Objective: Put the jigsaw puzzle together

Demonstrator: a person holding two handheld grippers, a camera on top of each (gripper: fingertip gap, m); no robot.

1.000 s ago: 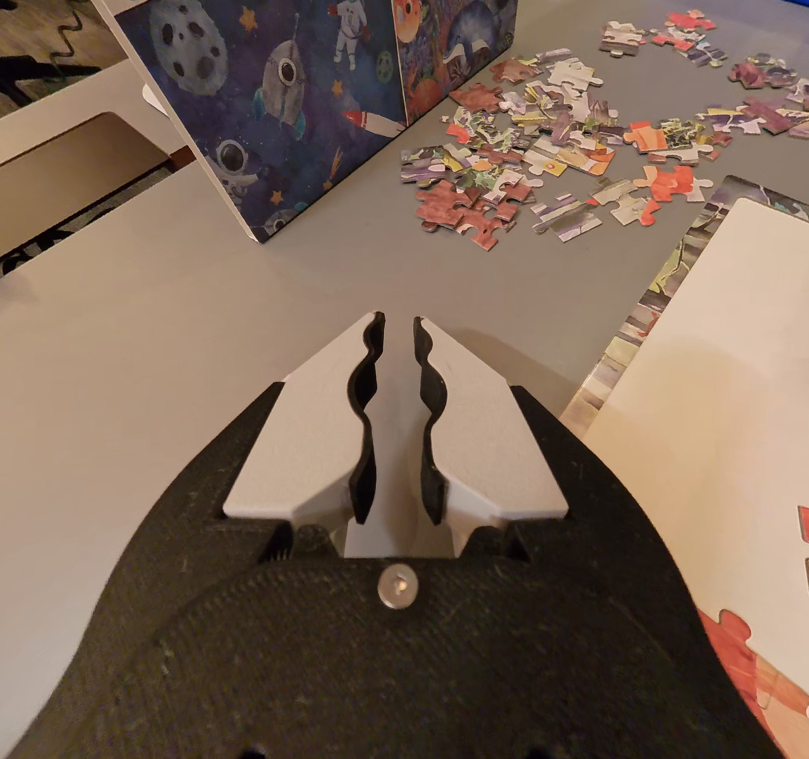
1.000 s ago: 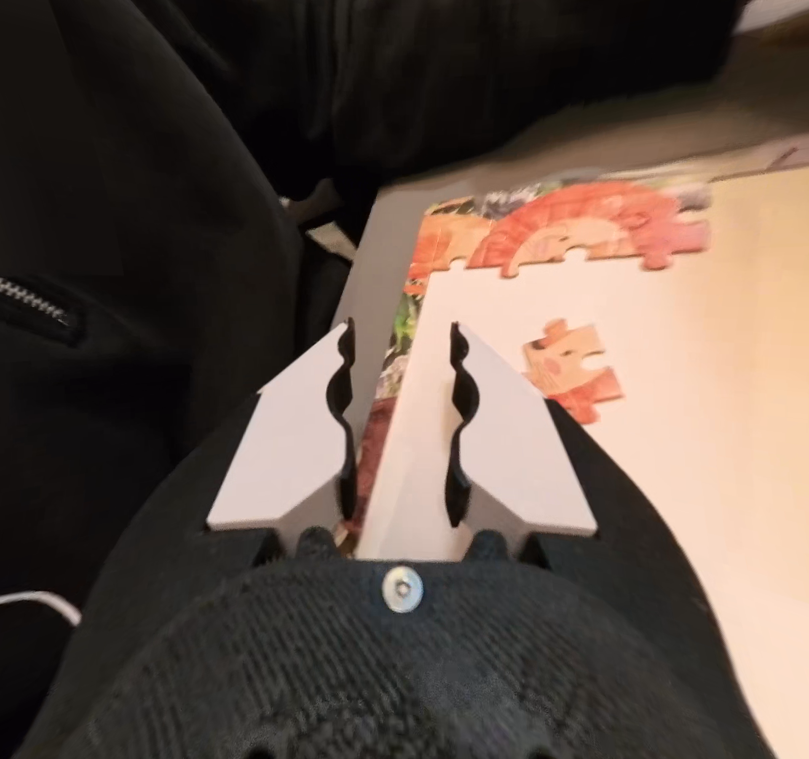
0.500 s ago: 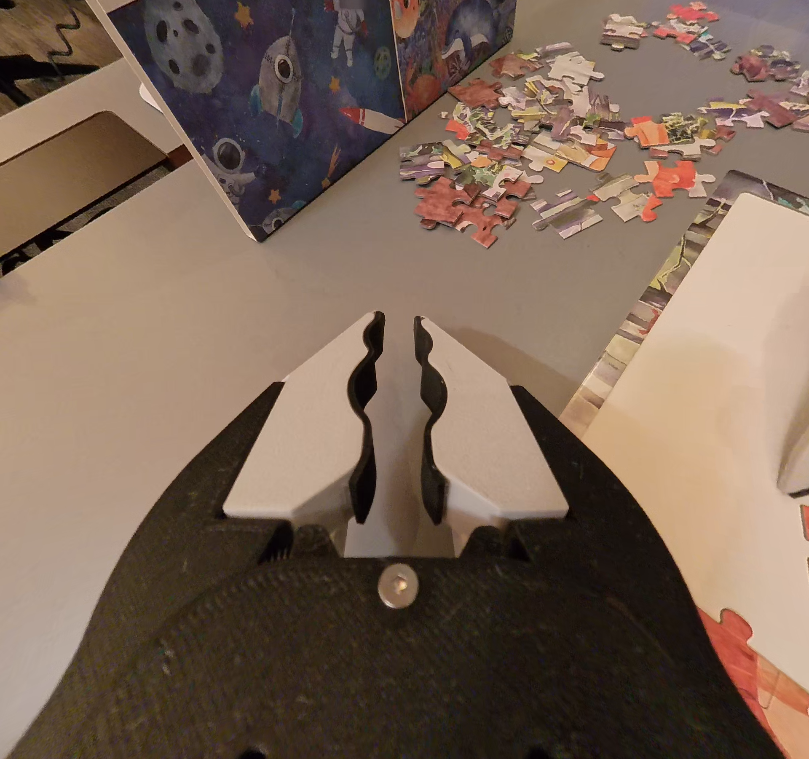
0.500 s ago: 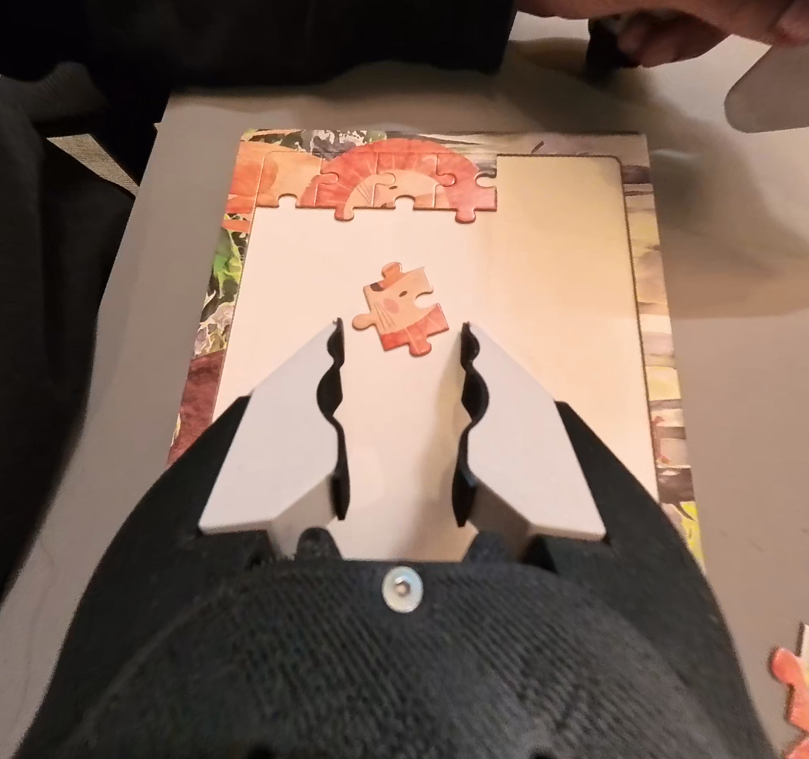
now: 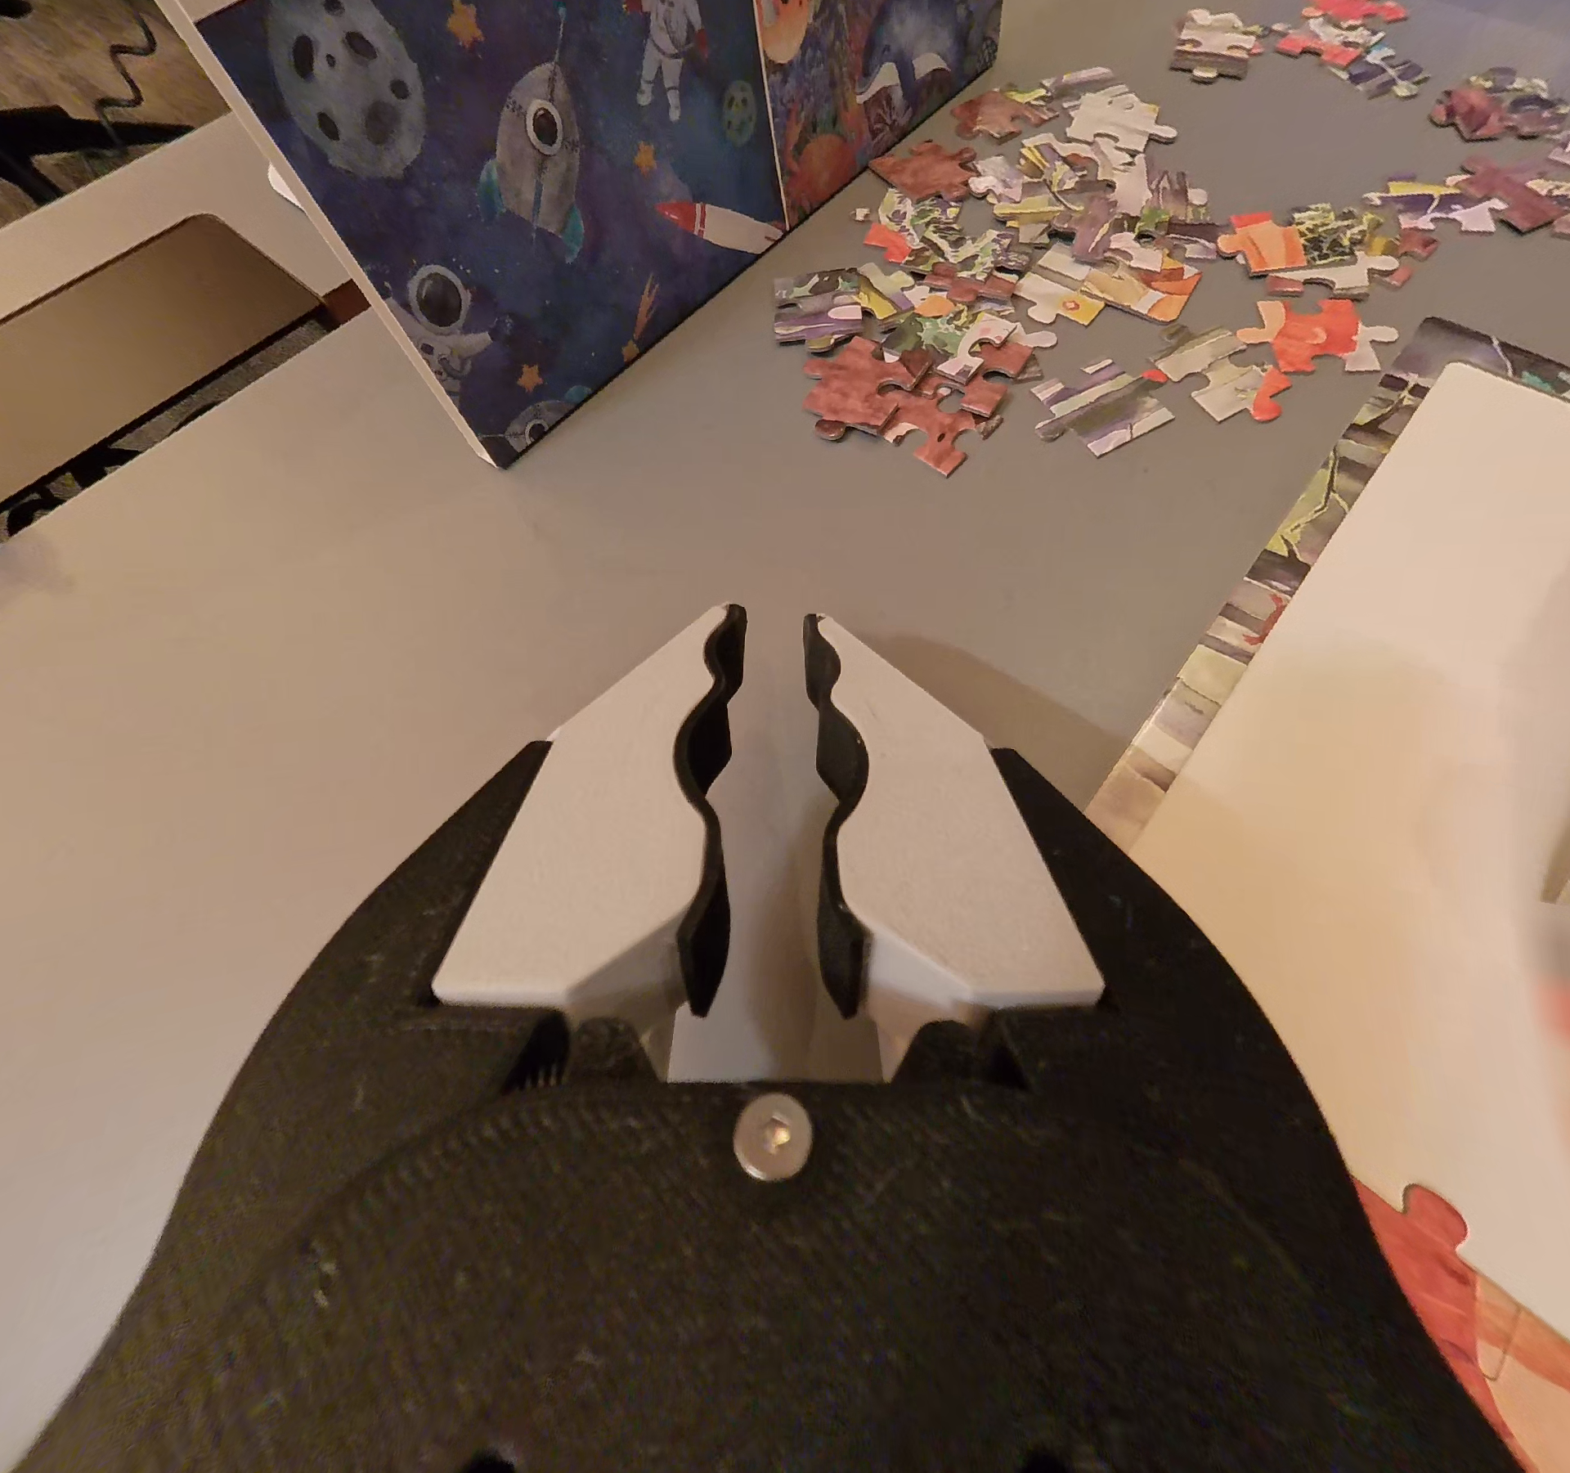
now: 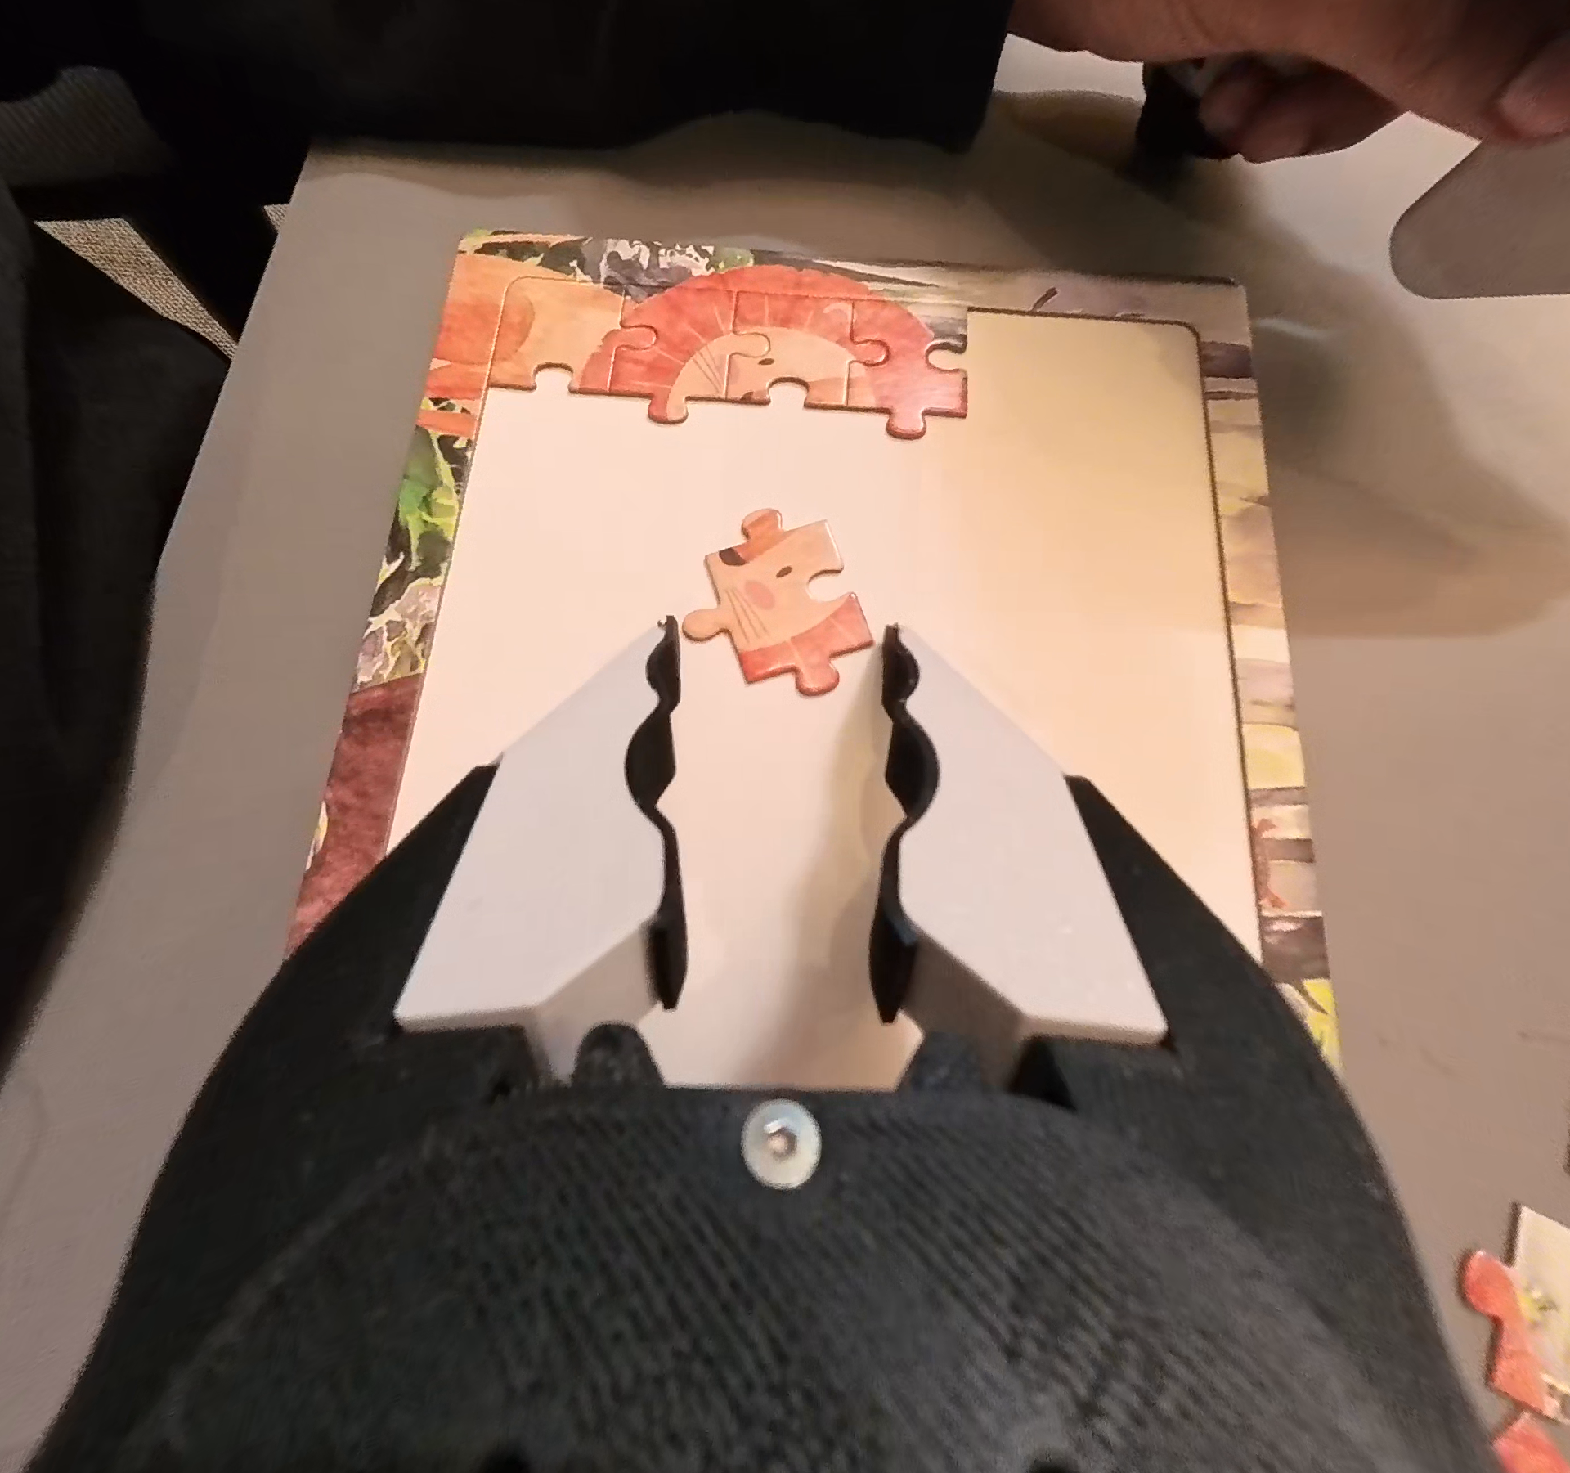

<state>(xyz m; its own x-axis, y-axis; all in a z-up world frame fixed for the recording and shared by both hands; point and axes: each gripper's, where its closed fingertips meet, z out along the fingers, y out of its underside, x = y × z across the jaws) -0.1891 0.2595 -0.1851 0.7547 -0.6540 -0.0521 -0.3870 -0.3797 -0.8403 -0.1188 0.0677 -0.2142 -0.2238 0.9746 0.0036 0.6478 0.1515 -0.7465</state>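
Observation:
The puzzle board (image 6: 1019, 582) has a white bare middle and a printed border. A row of joined orange pieces (image 6: 765, 353) fills its far edge. One loose orange and cream piece (image 6: 777, 604) lies flat on the white area. My right gripper (image 6: 777, 633) is open and empty, its fingertips on either side of the piece's near end. My left gripper (image 5: 773, 621) is empty, its jaws a narrow gap apart, over bare table left of the board (image 5: 1402, 667). A pile of loose pieces (image 5: 1019, 259) lies beyond it.
A box with space and sea pictures (image 5: 527, 158) stands at the far left of the table. A person's hand (image 6: 1274, 13) and dark sleeve are beyond the board's far edge. More loose pieces (image 6: 1521, 1330) lie near my right gripper's base.
My right gripper has swung from the table's edge onto the board, opened wider and come up to the loose piece. The left gripper has hardly moved.

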